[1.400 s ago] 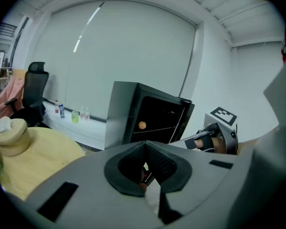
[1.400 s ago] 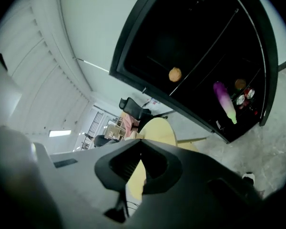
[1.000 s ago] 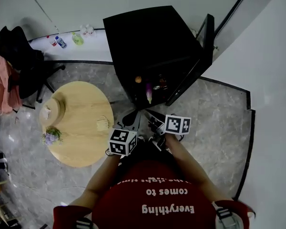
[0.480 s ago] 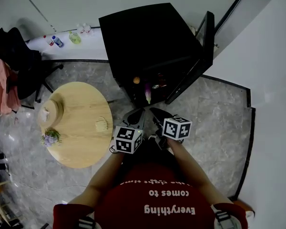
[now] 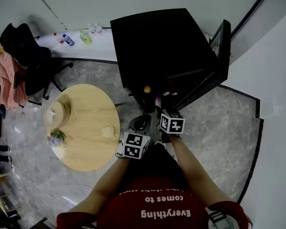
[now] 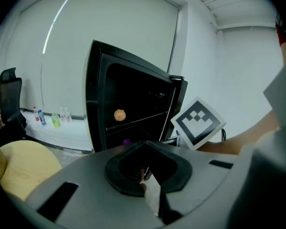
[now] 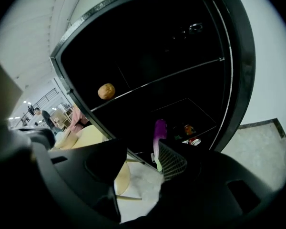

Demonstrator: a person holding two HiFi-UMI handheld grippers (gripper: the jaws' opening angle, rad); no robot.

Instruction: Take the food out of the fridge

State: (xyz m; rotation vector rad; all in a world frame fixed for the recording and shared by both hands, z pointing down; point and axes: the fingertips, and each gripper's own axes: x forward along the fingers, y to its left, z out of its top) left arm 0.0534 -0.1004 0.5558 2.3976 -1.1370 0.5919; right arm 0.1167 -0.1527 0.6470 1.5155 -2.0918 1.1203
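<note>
While the black fridge (image 5: 167, 46) stood with its door (image 5: 219, 56) swung wide to the right, a round orange food (image 7: 106, 90) sat alone on a wire shelf inside. A purple vegetable (image 7: 159, 132) stood upright at the front of the compartment below, with small cans (image 7: 188, 129) just beside it. Left of the fridge was a round wooden desk (image 5: 86, 147) carrying a pale bread-like piece (image 5: 108, 129), a straw-coloured hat (image 5: 57, 113) and a small bunch of flowers (image 5: 56, 138). A black office chair (image 5: 31, 56) and a few bottles (image 5: 66, 39) on a white ledge lay beyond it.

The right gripper (image 7: 143, 161) pointed into the fridge opening; its fingers had just been opening and stood wide apart, holding nothing, with the purple vegetable past their tips and floor showing in the gap. The left gripper (image 6: 144, 147) hung lower, in front of the fridge, its fingers together at the tips and empty.
</note>
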